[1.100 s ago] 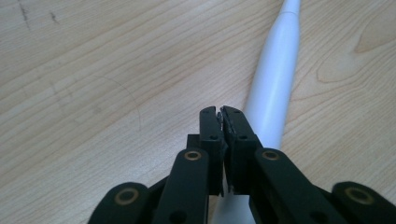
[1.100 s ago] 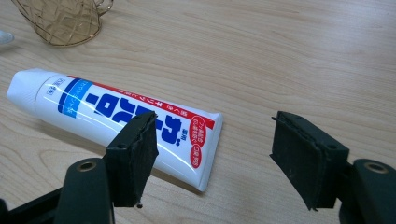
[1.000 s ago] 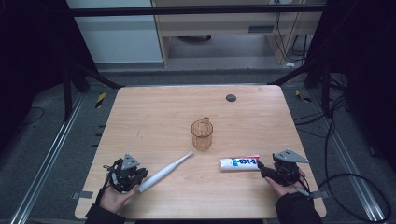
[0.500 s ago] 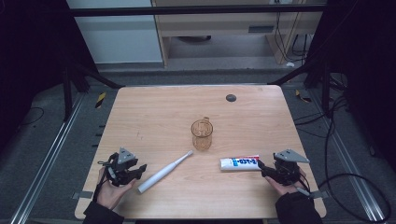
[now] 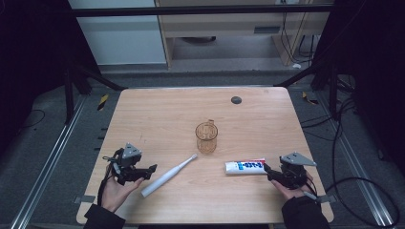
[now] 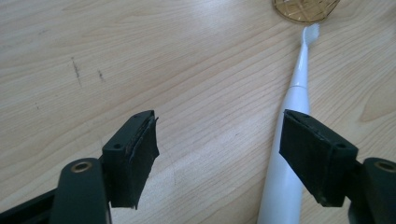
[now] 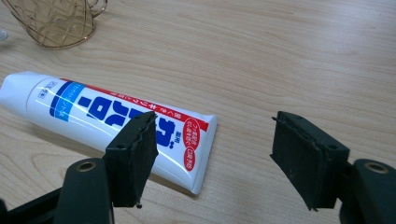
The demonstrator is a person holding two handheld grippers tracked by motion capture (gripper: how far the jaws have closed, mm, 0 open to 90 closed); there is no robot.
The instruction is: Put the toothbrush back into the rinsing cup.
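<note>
The table [image 5: 157, 119] is pale wood with a smooth, matt grain. The toothbrush [image 6: 292, 140] is glossy white plastic, and so is the tube [image 7: 107, 121]; the cup [image 5: 207, 137] is clear amber, patterned plastic.

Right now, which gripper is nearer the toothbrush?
Left. The left gripper sits open just beside the toothbrush handle; the right gripper is across the table by the toothpaste tube.

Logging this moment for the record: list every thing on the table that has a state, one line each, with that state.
Toothbrush: lying flat on the table, free of both grippers.
Toothpaste tube: lying flat, cap on, not gripped.
Cup: upright, looks empty.
Left gripper: jaws open after just widening, nothing between them; toothbrush beside one jaw.
Right gripper: jaws open, tube end by one jaw.
</note>
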